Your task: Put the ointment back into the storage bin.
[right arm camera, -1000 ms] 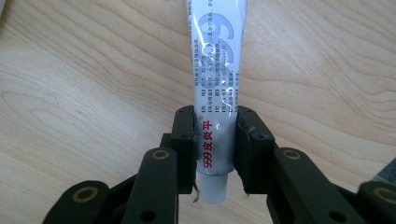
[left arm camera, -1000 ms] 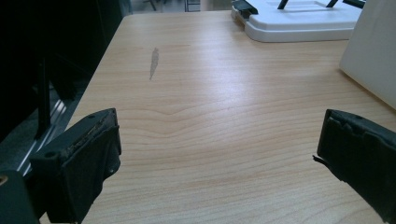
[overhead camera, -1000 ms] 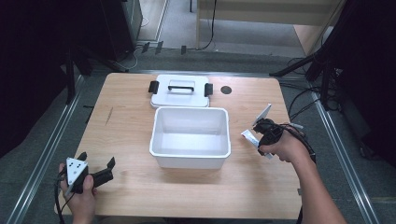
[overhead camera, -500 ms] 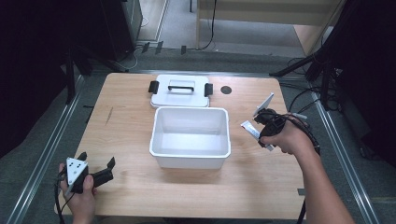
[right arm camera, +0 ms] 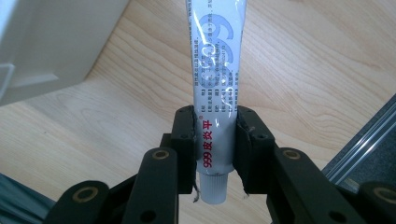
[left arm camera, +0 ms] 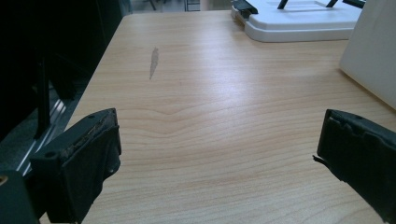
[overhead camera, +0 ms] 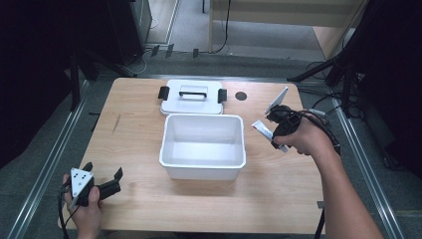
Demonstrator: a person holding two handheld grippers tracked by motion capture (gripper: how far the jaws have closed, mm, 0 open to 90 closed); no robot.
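My right gripper (overhead camera: pixel 270 112) (right arm camera: pixel 215 154) is to the right of the white bin (overhead camera: pixel 171 162), near its far right corner. It is shut on a white ointment tube (overhead camera: pixel 277 98) (right arm camera: pixel 215 70) with red and blue print. The jaws hold the tube just above its cap, and the flat end points away from the hand. The bin is open and empty. Its white lid (overhead camera: pixel 193 103) (left arm camera: pixel 303 23), with black handle and clips, lies flat behind it. My left gripper (overhead camera: pixel 103 169) (left arm camera: pixel 219 154) rests at the table's near left corner, open, with bare wood between its jaws.
A small dark round spot (overhead camera: pixel 241 95) marks the tabletop right of the lid. A grey scuff (overhead camera: pixel 116 123) (left arm camera: pixel 153 63) lies on the wood left of the bin. Metal rails run along both table sides, and cables trail off the right edge (overhead camera: pixel 318 112).
My right gripper has carried the tube farther from the person, along the bin's right side. The left gripper has stayed put.
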